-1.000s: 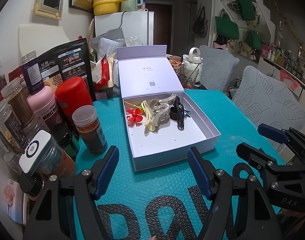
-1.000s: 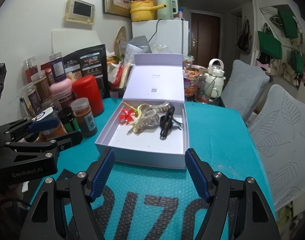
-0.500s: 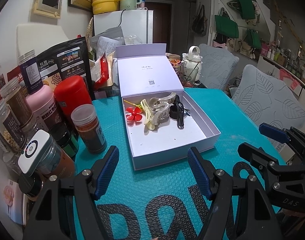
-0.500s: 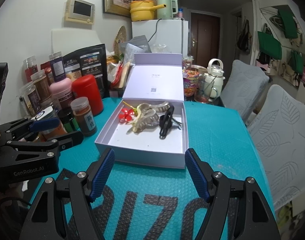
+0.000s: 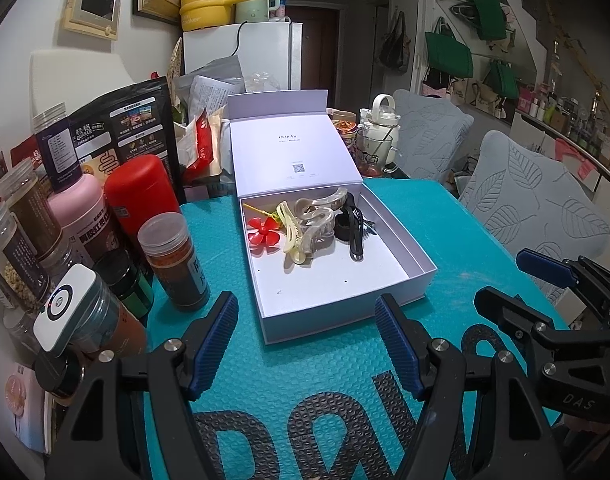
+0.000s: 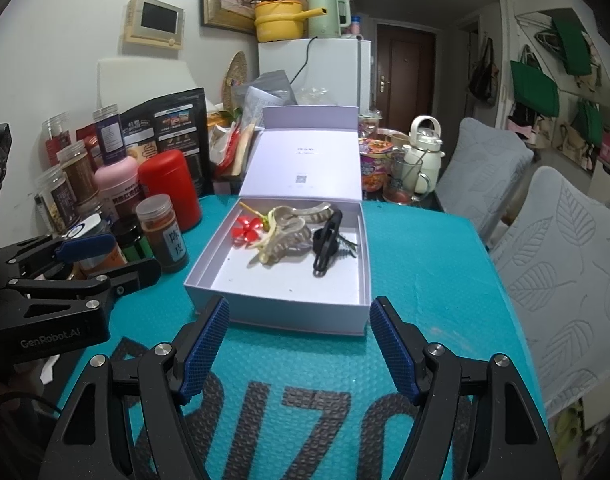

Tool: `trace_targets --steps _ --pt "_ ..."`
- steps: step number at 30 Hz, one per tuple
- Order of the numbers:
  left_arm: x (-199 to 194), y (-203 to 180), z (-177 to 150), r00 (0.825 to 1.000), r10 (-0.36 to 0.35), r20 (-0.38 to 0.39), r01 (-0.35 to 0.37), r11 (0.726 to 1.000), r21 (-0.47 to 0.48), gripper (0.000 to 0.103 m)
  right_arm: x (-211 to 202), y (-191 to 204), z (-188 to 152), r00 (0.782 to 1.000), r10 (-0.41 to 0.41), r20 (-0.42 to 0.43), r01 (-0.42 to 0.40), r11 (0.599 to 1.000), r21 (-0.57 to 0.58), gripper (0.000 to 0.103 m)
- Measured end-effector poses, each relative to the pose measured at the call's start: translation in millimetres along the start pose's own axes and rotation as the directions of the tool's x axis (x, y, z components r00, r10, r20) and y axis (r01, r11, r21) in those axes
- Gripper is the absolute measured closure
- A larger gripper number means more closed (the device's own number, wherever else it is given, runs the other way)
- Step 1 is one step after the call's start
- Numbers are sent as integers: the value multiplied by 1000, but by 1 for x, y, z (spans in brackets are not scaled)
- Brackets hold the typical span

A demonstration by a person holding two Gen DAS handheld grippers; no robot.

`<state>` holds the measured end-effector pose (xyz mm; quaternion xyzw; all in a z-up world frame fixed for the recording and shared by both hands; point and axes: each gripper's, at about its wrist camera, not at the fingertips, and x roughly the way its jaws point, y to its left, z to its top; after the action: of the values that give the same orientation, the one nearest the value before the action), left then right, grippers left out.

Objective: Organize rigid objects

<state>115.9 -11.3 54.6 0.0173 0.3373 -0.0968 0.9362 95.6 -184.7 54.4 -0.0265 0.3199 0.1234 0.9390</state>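
Observation:
An open white box (image 5: 345,304) (image 6: 281,316) with its lid standing up at the back sits on the teal mat. Inside lie a red flower clip (image 5: 264,235) (image 6: 247,229), a cream claw clip (image 5: 290,232), a translucent beige claw clip (image 5: 319,220) (image 6: 293,232) and a black clip (image 5: 355,226) (image 6: 327,246). My left gripper (image 5: 307,344) is open and empty, just in front of the box. My right gripper (image 6: 297,348) is open and empty, also in front of the box; it shows at the right of the left wrist view (image 5: 545,280).
Jars and bottles crowd the left: a spice jar (image 5: 173,260) (image 6: 163,238), a red canister (image 5: 139,196) (image 6: 169,188), a pink bottle (image 5: 79,216). A white teapot (image 6: 423,156) and glass stand behind the box. Grey cushioned chairs (image 6: 565,264) are at the right.

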Motion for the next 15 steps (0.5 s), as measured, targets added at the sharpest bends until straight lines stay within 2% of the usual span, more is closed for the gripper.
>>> trace_targets --steps 15 --pt "5 -3 0 1000 5 -13 -5 1000 21 32 3 -2 -1 1000 -1 -6 1 1000 1 28"
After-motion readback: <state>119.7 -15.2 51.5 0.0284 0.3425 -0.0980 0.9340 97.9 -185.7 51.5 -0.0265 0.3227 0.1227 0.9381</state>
